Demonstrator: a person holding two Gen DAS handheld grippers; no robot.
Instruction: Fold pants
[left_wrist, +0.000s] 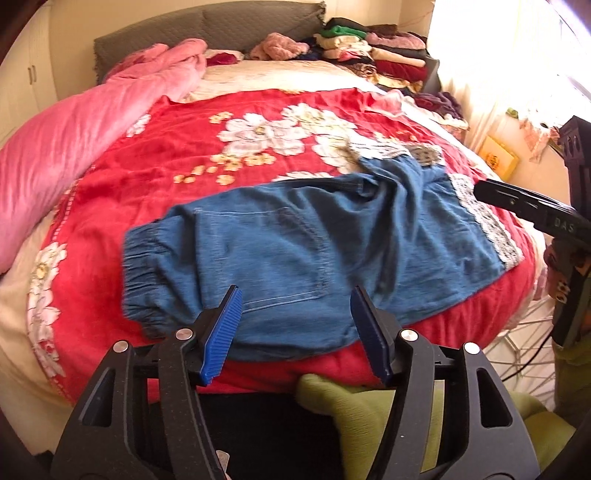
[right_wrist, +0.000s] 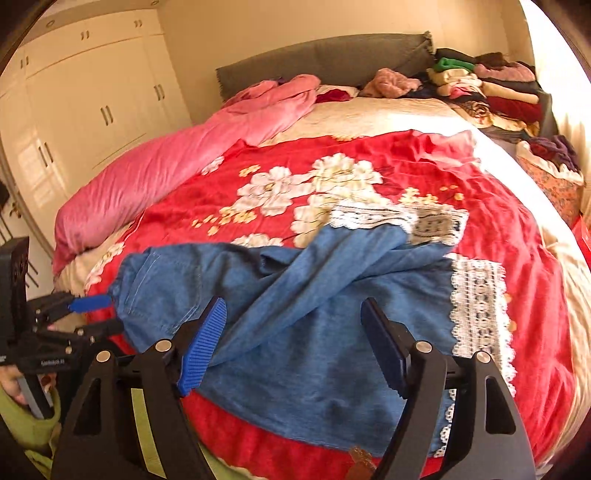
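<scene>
Plainly, the pants (left_wrist: 314, 243) lie spread across the red floral blanket (left_wrist: 177, 147) on the bed, waistband toward the left and the lace-trimmed leg ends (right_wrist: 480, 306) toward the right. One leg is thrown slantwise over the other, so the cloth is neither flat nor lined up.

The left gripper (left_wrist: 295, 332) hovers at the near edge by the back pocket (left_wrist: 288, 254), its blue fingers (left_wrist: 221, 332) spread wide with nothing between them. The right gripper (right_wrist: 291, 347) stands over the near leg, equally wide apart and empty. From the pictures one cannot tell whether either pad touches the denim.

The likeliest trouble is the crossed leg: a fold made now would probably trap that diagonal ridge and leave a lumpy, skewed bundle. A pinch taken at the near edge may catch only the top layer, so the under layer stays behind and the halves slide apart; or it may bite too deep and take up the blanket, dragging the bedding along.

The blanket looks soft and plush, so the pants may creep or bunch when pulled. The lace trim seems light and could curl under or snag on the ribbed pads. With the garment close to the bed's near edge, a careless tug toward the person might pull part of it off the mattress.
</scene>
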